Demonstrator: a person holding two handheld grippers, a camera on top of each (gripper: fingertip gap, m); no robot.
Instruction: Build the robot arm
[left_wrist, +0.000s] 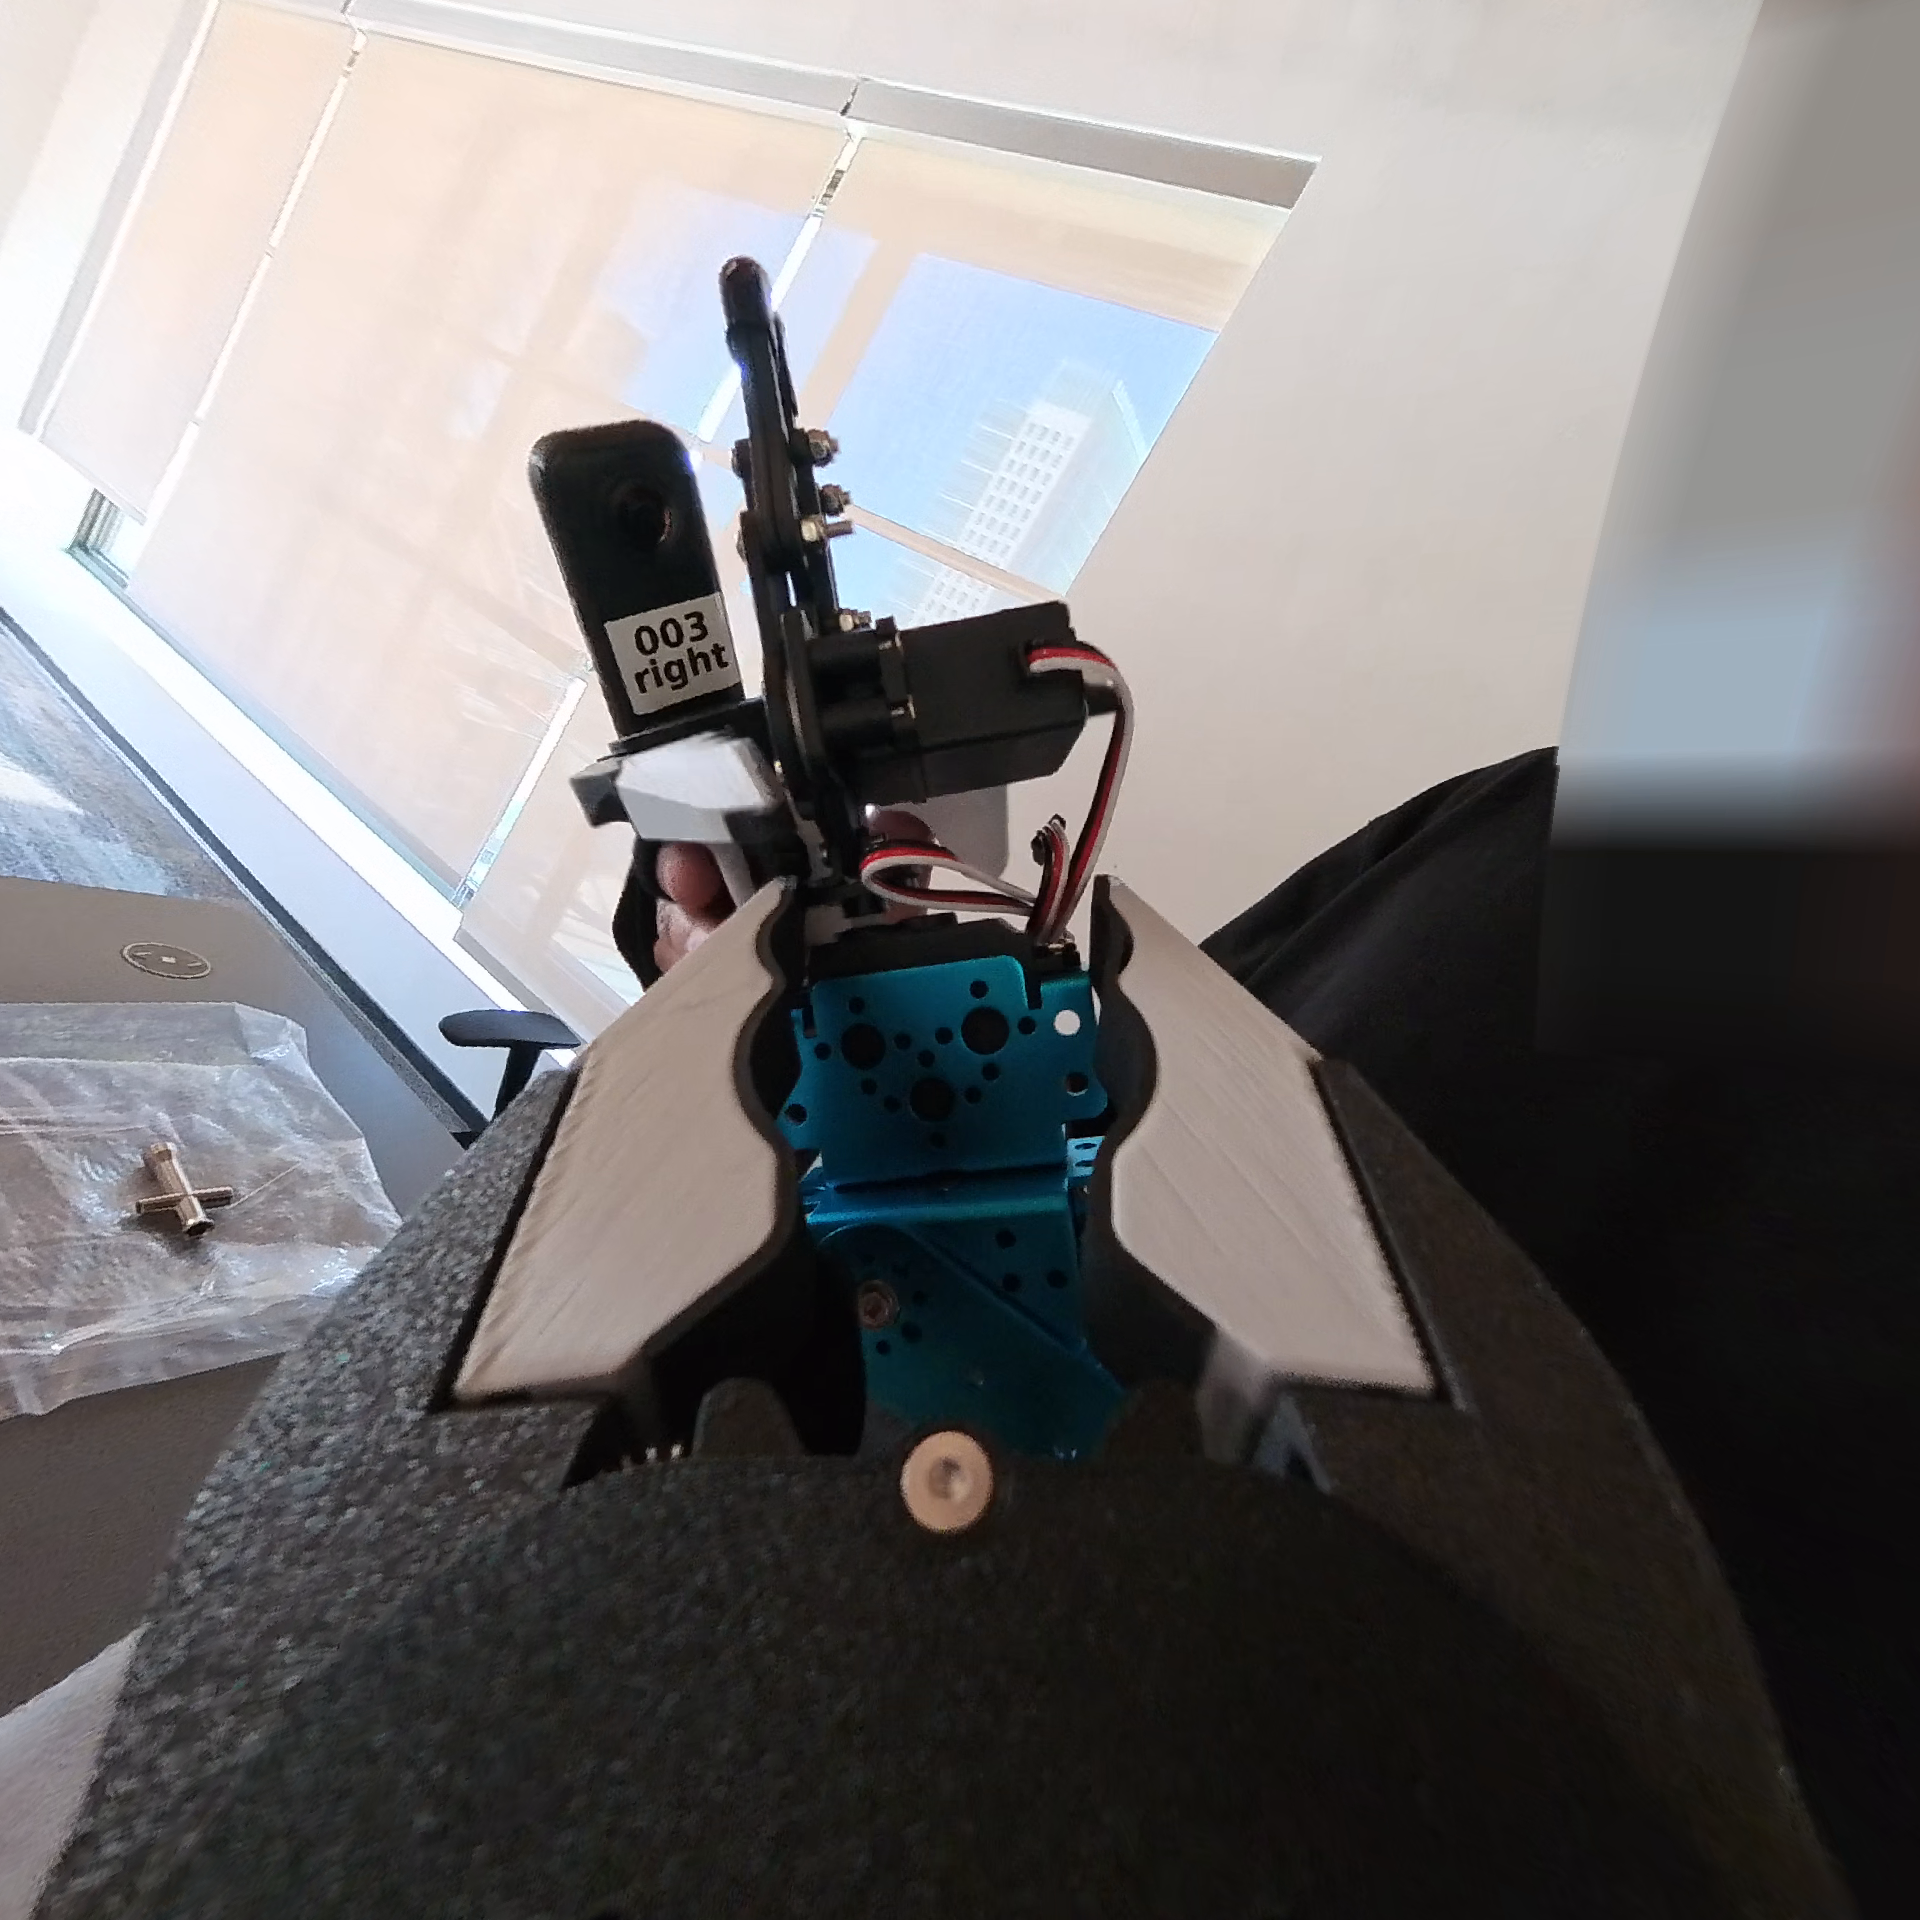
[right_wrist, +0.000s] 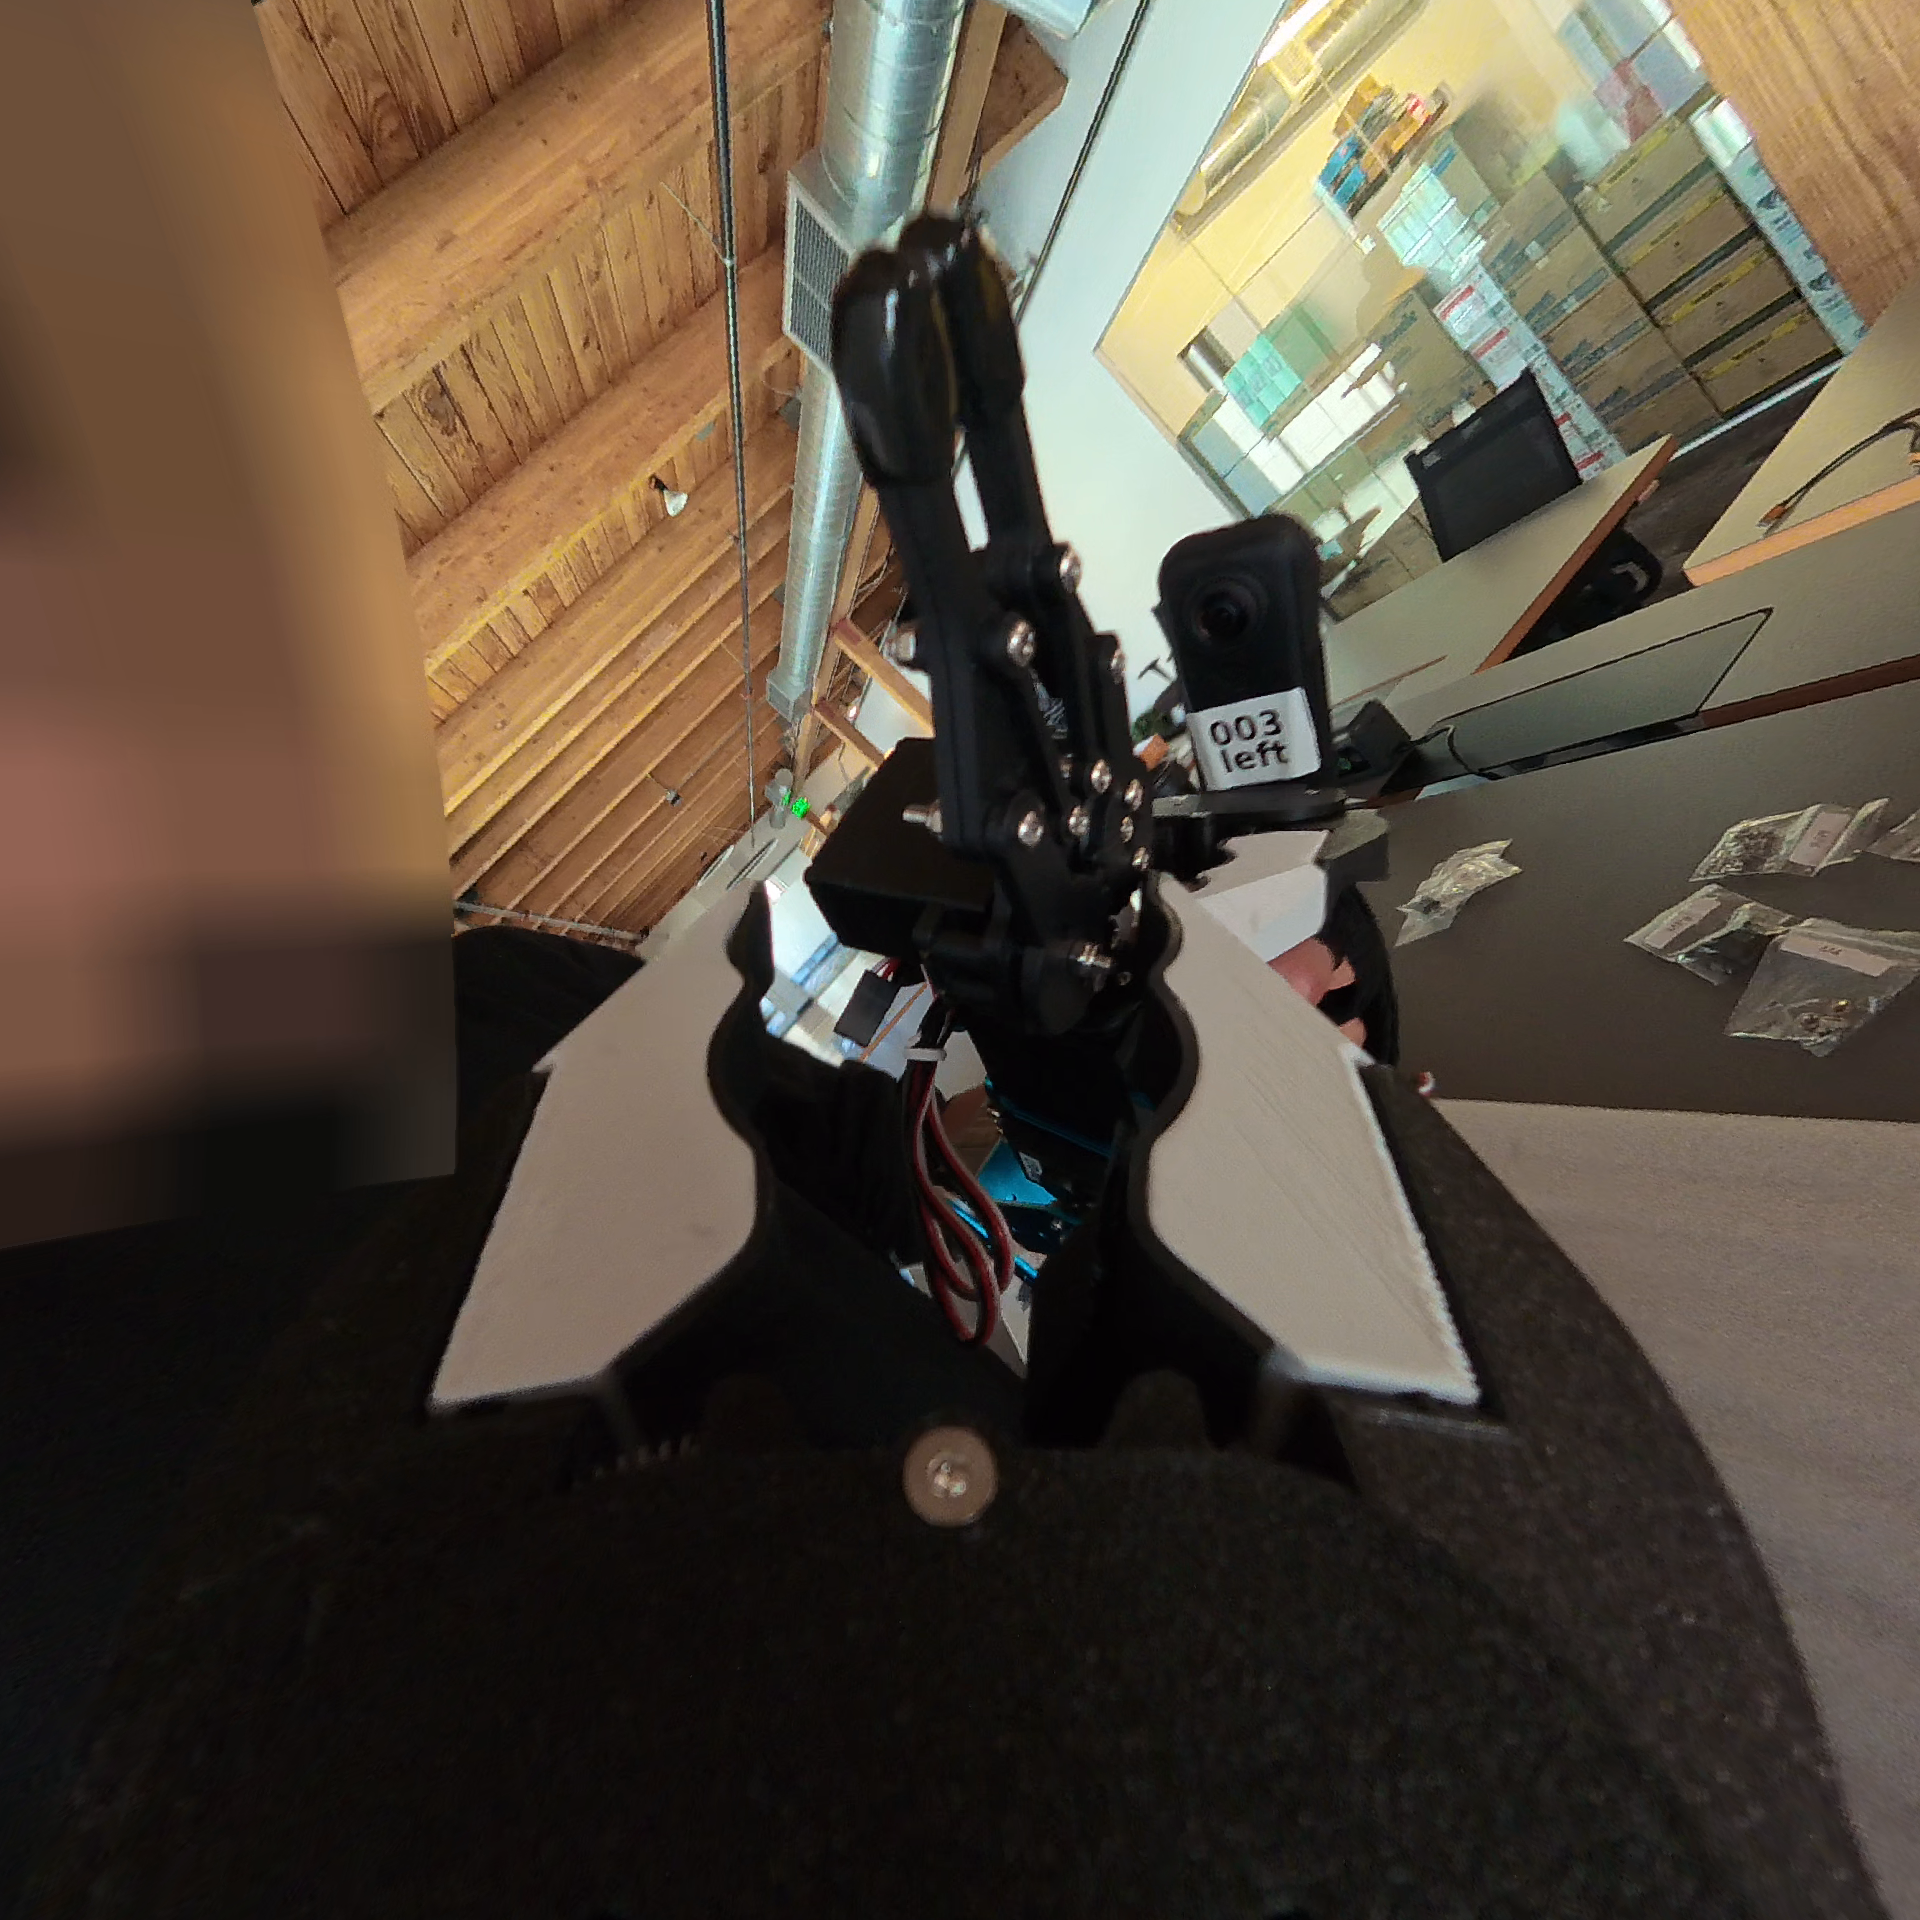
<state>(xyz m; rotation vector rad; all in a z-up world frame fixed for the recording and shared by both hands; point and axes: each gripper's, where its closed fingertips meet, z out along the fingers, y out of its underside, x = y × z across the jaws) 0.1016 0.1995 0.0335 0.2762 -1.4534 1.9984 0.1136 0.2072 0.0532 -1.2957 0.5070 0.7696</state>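
Observation:
A small robot arm made of blue metal brackets (left_wrist: 935, 1081) with black servos (left_wrist: 966, 707) and a black claw (left_wrist: 774, 436) is held up in the air between both grippers. My left gripper (left_wrist: 945, 904) is shut on the blue bracket part. My right gripper (right_wrist: 961, 914) is shut on the black base of the claw (right_wrist: 935, 416), whose tips point up and are together. Red, white and black servo wires (right_wrist: 961, 1226) hang between the fingers. Each view shows the other gripper's camera beyond the arm: a black camera (left_wrist: 634, 561) in the left view and another (right_wrist: 1242, 634) in the right.
A metal cross-shaped wrench (left_wrist: 182, 1195) lies on clear plastic wrap by a closed laptop (left_wrist: 166, 956). Several small bags of hardware (right_wrist: 1766, 935) lie on a dark table (right_wrist: 1538, 997). A person's dark sleeve (left_wrist: 1455, 935) is to the right. Windows with blinds (left_wrist: 468, 364) are behind.

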